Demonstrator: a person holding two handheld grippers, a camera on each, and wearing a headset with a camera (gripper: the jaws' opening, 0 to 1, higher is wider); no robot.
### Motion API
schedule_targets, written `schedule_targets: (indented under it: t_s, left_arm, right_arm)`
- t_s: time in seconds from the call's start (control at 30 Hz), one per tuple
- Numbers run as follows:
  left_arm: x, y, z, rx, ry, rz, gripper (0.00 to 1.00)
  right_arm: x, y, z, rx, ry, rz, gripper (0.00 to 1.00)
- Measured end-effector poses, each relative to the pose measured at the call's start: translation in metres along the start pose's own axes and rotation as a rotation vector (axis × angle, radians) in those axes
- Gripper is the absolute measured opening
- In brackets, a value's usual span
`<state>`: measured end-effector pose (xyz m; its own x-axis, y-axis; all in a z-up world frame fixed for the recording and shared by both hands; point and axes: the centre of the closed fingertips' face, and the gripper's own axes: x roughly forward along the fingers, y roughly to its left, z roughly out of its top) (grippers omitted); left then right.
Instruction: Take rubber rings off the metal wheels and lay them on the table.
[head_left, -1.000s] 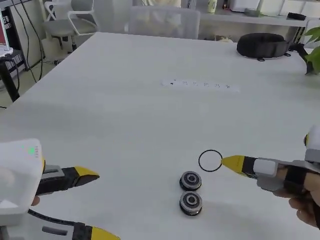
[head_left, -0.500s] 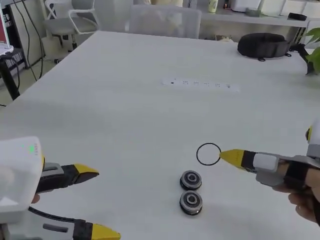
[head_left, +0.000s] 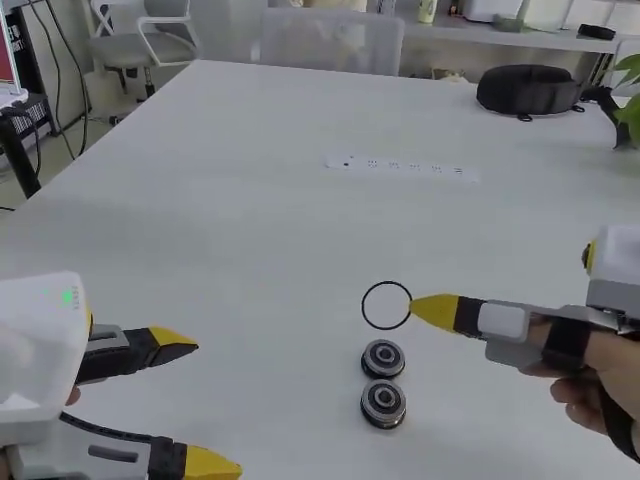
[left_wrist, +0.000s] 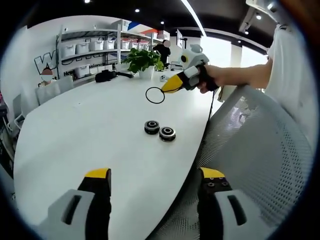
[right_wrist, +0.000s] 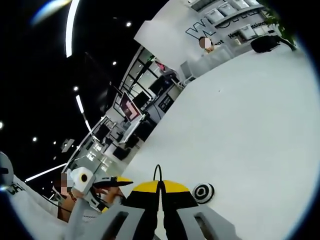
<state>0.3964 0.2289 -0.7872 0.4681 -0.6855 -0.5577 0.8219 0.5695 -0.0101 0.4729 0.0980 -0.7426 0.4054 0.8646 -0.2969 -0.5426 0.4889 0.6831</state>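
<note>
Both right gripper (head_left: 415, 308) fingers (head_left: 442, 313) tight on rubber ring (head_left: 363, 305)

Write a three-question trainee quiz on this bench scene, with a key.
1. True or false: the right tongs are shut on a ring.
2. How many wheels sit on the table?
3. The left tongs are: A open, B shut on a wheel, C shut on the ring.

Key: 1 true. 2 two. 3 A.
</note>
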Motion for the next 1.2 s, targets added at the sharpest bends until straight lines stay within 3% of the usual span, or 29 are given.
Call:
schedule_targets:
  t_s: [1.2]
  left_arm:
    - [0.003, -0.005, -0.001, 0.010, 0.007, -0.029, 0.68]
  right_arm:
    - [0.039, 0.027, -0.025, -0.126, 0.121, 0.035, 0.00]
